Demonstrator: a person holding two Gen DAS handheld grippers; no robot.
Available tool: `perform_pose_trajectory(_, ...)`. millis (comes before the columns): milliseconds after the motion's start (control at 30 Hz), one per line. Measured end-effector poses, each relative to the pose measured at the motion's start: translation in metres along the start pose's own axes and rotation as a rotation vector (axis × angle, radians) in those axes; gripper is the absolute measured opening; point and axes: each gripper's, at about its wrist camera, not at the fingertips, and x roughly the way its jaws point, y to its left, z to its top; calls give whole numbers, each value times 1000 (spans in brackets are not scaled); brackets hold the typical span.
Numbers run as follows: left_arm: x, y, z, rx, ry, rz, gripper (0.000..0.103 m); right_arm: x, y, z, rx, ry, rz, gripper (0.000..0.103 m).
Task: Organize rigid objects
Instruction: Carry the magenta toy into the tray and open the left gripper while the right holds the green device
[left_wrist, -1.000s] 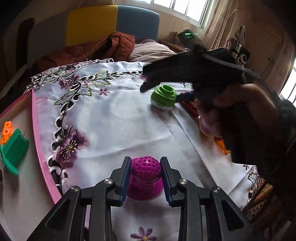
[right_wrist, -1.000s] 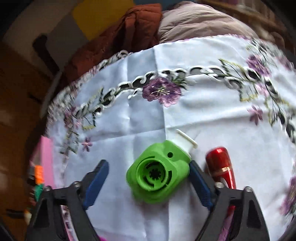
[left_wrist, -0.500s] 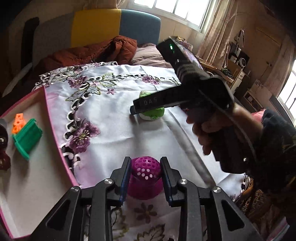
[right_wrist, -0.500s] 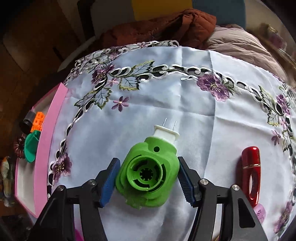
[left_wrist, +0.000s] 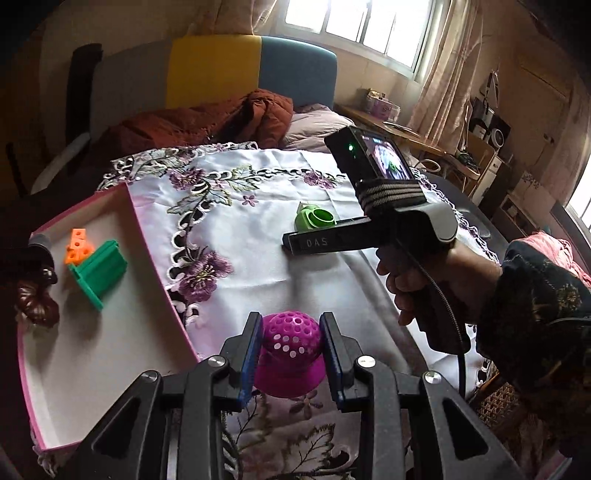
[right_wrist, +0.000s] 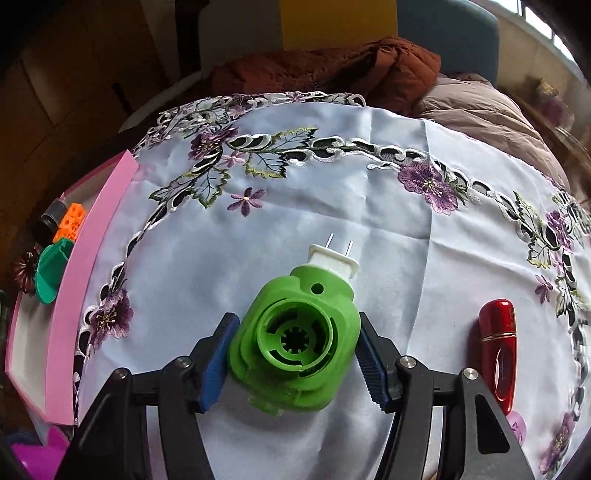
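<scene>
While the pink-rimmed tray (left_wrist: 155, 266) sits at the left edge of the embroidered tablecloth (left_wrist: 258, 258), already holding an orange block cluster (left_wrist: 77, 245) and a green ribbed plastic piece (left_wrist: 99, 271), the left gripper (left_wrist: 291, 354) is clamped on a magenta perforated dome (left_wrist: 291, 349), its blue pads pressing the dome's sides just beside the tray's near corner. That dome looks like light, stiff moulded plastic; its rounded top could slip, so the flanks above the flared skirt seem the safest hold.

Further right, the right gripper (right_wrist: 293, 360) is closed around a green plug-in device (right_wrist: 295, 343) lying on the cloth, pads against its two flat sides and its white plug end with two metal prongs (right_wrist: 340, 245) pointing away. It should be rigid and light; I judge the bare prongs to be the part to keep clear of knocks. A red glossy case (right_wrist: 498, 347) lies on the cloth well to its right.

Only the left wrist view shows the person's hand (left_wrist: 424, 280) on the right gripper's handle and the tray's floor; only the right wrist view shows the prongs, the device's hollow face and the red case.
</scene>
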Motion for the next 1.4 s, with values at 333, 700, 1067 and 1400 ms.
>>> perform_pose_trajectory(333,-22,3,2,-16,-34,28,31,-2,4,-2,-30,-15,-25,63)
perform_pose_trajectory(700,-35,17,0,-67,-49,29,31,-2,7,-4,-70,-42,-46,62)
perform_pose_trajectory(1067,-75,100,-6,-256,-117,159,31,-3,9,-4,-84,-46,-59,62)
perform_pose_trajectory(1400,-53,183,-31,-429,-18,250,31,-3,10,-4,-85,-46,-59,62)
